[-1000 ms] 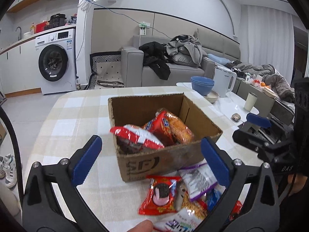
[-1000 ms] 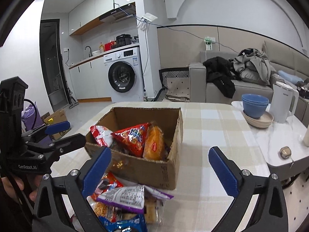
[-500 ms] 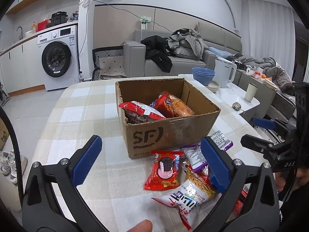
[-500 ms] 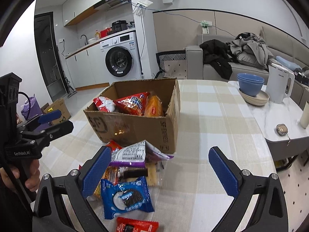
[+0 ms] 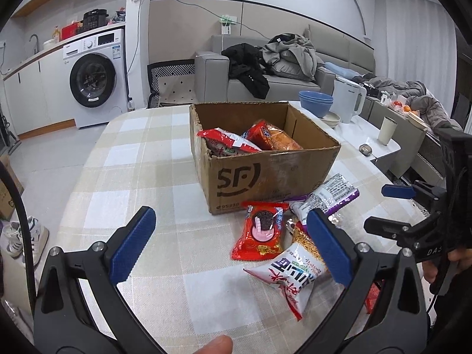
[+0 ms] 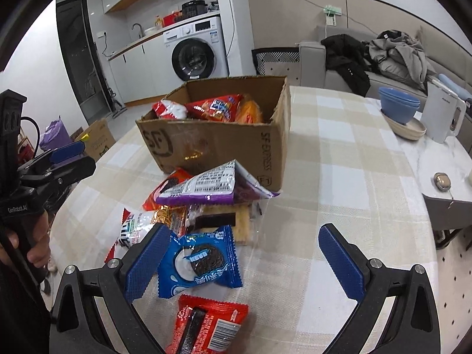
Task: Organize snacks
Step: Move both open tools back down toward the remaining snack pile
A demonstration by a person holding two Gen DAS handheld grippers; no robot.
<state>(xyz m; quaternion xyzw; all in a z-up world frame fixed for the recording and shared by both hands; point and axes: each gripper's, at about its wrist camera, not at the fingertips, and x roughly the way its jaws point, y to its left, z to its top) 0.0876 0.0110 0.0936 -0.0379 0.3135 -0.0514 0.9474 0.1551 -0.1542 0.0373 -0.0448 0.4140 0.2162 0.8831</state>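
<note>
A brown cardboard box on the checked table holds several red and orange snack packs. In front of it lies a loose pile: a red cookie pack, a white pack, a purple-edged pack, a blue cookie pack and a red pack. My left gripper hangs open above the table, just left of the pile. My right gripper is open over the blue cookie pack. Neither holds anything.
Blue bowls, a white kettle and a cup stand on a white side table at the right. A sofa with clothes and a washing machine lie beyond the table.
Both grippers have drawn back from the box and now look down on the loose pile, more of which has come into view. Both stayed open.
</note>
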